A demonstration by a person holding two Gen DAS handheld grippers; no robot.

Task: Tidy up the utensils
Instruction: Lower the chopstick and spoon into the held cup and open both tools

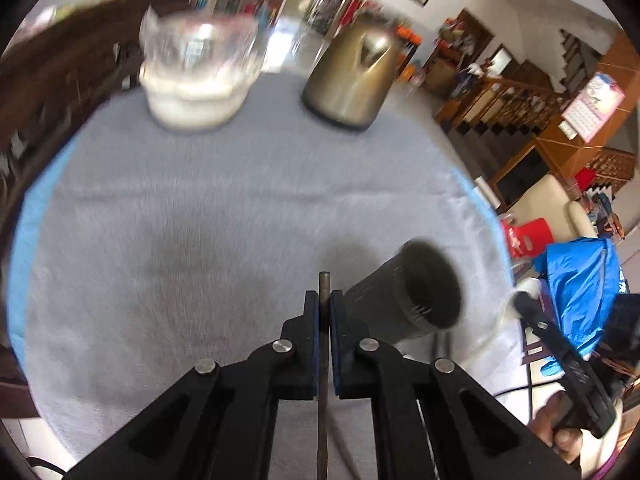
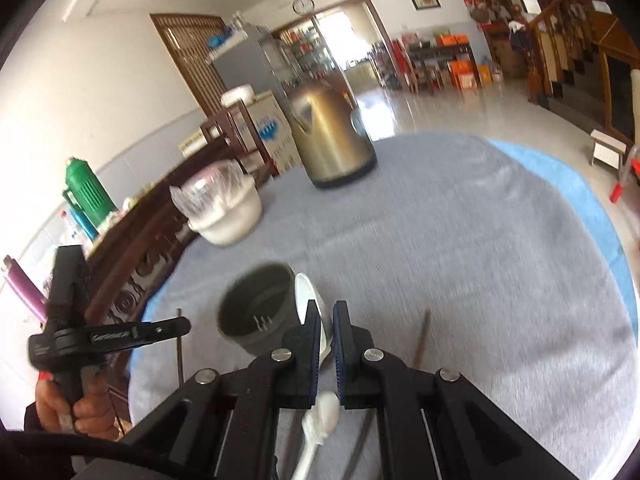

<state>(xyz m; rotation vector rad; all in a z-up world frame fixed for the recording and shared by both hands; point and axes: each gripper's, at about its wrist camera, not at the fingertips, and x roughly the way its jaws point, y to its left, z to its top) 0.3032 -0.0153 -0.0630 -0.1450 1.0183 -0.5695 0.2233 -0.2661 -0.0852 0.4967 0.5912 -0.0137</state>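
My left gripper (image 1: 324, 300) is shut on a thin dark chopstick (image 1: 323, 284), which runs between the pads and pokes out past the fingertips above the grey cloth. A dark cup (image 1: 420, 292) stands just to its right. My right gripper (image 2: 326, 312) is shut on a white spoon (image 2: 306, 292), with the bowl ahead of the fingers and the handle trailing back beneath them. The same cup (image 2: 256, 312) sits just left of the spoon. A second dark stick (image 2: 422, 336) shows on the cloth right of the fingers. The left gripper (image 2: 184, 326) with its chopstick (image 2: 180, 352) appears at the left.
A round table carries a grey cloth (image 1: 200, 220) over a blue one. At its far side stand a brass-coloured kettle (image 1: 352, 76) and a white bowl with a clear cover (image 1: 196, 76). A carved wooden bench (image 2: 132, 264) borders the table's left edge. A person's hand (image 2: 84, 404) holds the left gripper.
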